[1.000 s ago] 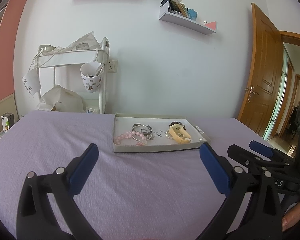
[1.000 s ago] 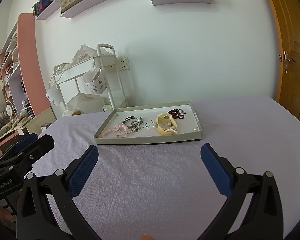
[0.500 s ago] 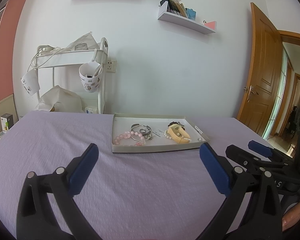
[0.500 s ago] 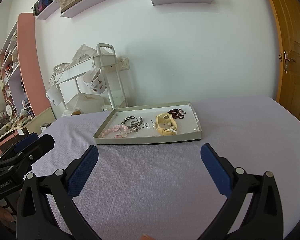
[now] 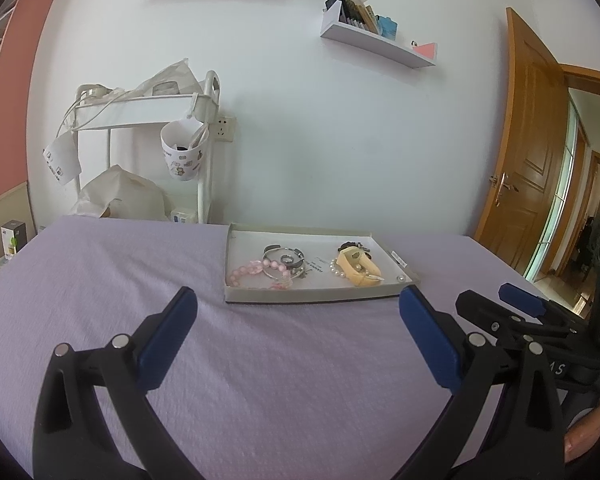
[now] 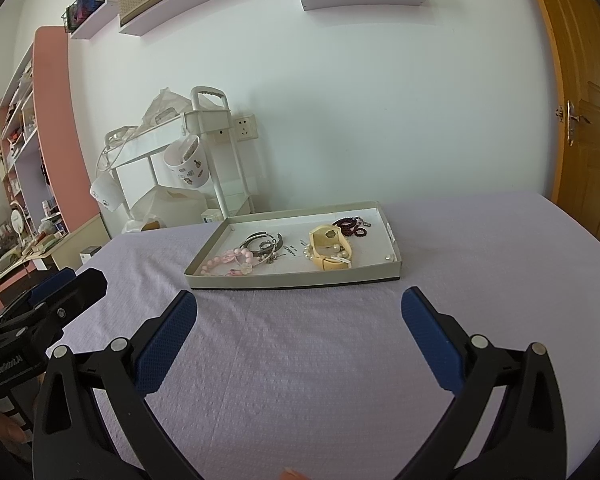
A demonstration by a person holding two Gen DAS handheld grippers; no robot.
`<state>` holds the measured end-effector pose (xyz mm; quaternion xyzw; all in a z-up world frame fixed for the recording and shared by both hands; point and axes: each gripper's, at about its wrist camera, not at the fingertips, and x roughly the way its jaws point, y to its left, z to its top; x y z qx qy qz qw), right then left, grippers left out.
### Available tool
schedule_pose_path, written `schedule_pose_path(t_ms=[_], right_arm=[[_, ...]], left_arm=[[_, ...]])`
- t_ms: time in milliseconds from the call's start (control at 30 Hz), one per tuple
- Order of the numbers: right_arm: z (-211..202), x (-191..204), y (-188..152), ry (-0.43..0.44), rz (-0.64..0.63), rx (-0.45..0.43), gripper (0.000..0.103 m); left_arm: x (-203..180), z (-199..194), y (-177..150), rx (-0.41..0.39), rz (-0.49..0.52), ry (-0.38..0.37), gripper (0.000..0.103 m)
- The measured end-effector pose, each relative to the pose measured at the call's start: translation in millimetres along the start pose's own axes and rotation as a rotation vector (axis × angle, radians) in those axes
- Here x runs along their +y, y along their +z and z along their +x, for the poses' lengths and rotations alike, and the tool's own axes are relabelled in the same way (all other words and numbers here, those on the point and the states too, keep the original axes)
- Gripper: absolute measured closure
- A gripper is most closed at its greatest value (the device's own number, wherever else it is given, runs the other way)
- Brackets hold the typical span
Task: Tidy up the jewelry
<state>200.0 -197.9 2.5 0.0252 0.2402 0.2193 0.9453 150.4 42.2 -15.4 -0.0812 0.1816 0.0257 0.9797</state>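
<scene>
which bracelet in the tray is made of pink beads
The pink bead bracelet at the tray's near left corner; the silver bangles beside it are plain metal, and the dark red beads lie far right.

Shallow tray [image 6: 296, 278] on bedspread [image 6: 320, 360]. In tray: bead bracelet [image 6: 228, 260] at left, bangles [image 6: 262, 245] just right of it, small pouch [image 6: 332, 252] further right, dark beads [image 6: 352, 227] behind pouch. Cart [image 6: 204, 152] behind tray, leftward.

White letters "AS" seen on the black body of the right hand-held gripper [image 5: 516, 312], small dark print on the tray [image 6: 392, 270] floor ahead of both hand-held grippers, too small to be read, nothing else legible
</scene>
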Motion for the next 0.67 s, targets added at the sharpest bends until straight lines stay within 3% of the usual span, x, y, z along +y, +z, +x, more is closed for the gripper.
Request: schedule_pose_path(t_ms=[667], right_arm=[[1.6,-2.4,-1.7,-0.002,0.002,0.001,0.001]], left_arm=[[0.4,3.1,-2.2,0.015,0.011,-0.007,0.002]])
